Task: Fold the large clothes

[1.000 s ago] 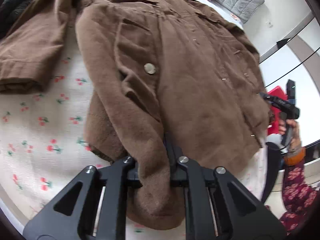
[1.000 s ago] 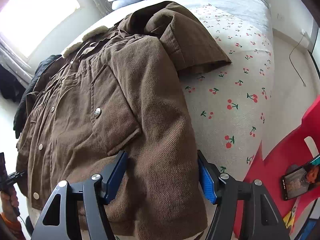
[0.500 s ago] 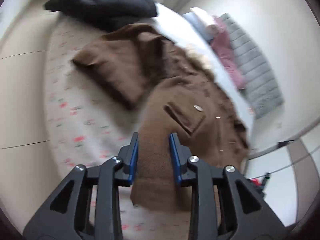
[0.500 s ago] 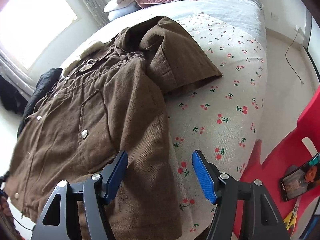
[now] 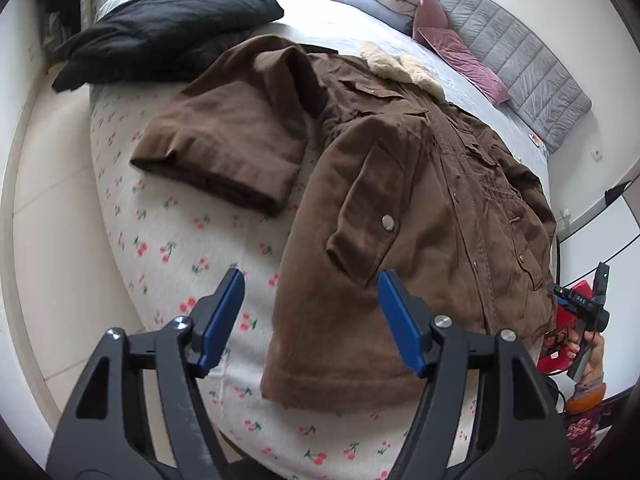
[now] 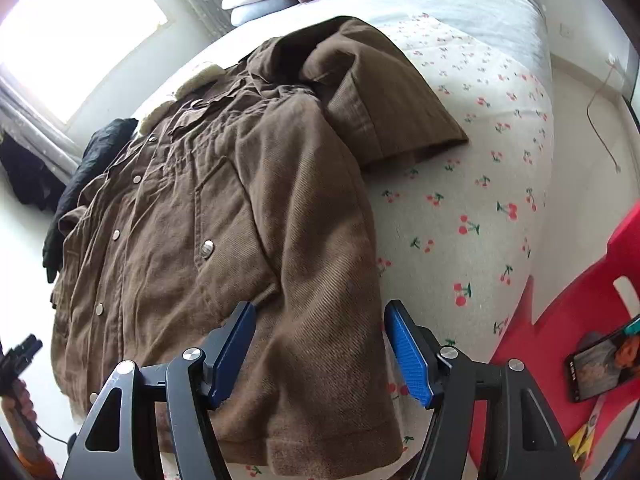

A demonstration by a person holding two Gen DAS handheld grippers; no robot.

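A brown coat (image 5: 420, 200) with a pale fur collar lies face up on the cherry-print bed (image 5: 168, 248), one sleeve (image 5: 224, 140) folded beside it. My left gripper (image 5: 310, 280) hovers over the coat's lower corner. Its jaws are opening, and the blue pads (image 5: 222, 316) stand wide apart and press on nothing. On the other side, my right gripper (image 6: 320, 308) stands open above the coat (image 6: 240, 200) near its hem, with cloth below the gap but not pinched. The other sleeve (image 6: 380, 92) lies folded over the shoulder.
A black garment (image 5: 160, 28) is heaped at the bed's far corner. Pillows (image 5: 440, 28) and a grey quilted headboard (image 5: 520, 64) are at the head. A red stool (image 6: 580, 320) holding a phone (image 6: 600, 364) stands next to the bed. A cable (image 6: 600, 120) trails on the floor.
My left gripper let go of the coat's edge, its jaws spreading from shut to wide, and it pulled back and up. The coat settled flat. The right gripper stayed open and in place.
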